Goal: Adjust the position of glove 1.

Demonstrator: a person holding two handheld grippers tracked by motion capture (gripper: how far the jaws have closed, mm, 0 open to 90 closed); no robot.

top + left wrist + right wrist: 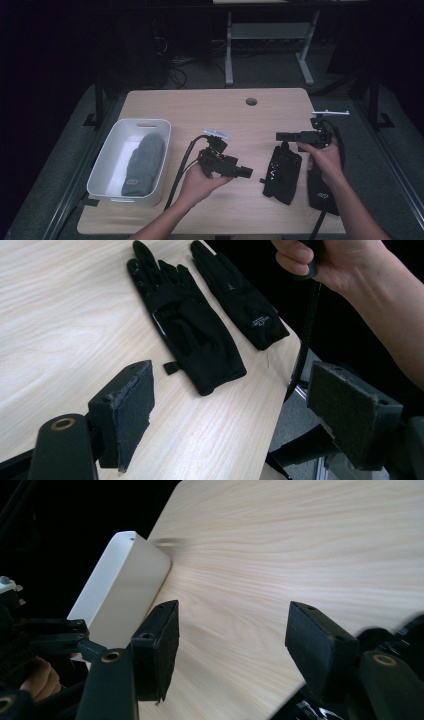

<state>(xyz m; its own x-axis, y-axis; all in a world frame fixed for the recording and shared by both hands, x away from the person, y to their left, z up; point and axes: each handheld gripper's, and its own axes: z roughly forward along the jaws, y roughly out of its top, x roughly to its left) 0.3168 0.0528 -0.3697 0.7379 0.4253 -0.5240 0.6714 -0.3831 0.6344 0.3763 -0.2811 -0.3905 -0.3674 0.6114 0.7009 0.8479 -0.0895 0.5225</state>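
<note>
Lengthwise, both black gloves (200, 335) lie flat, fingertips pointing away.

Left gripper (227, 415): jaws spread wide, nothing between them.
Near glove (187, 325): black, flat on the wooden table (60, 315), at 12 o'clock of the jaws, fingers pointing away.
Far glove (240, 297): black, just beside the first at 1 o'clock, by the table edge.
Hand (330, 257): at 2 o'clock, gripping a black handle with a cable (305, 330) hanging down.
</note>
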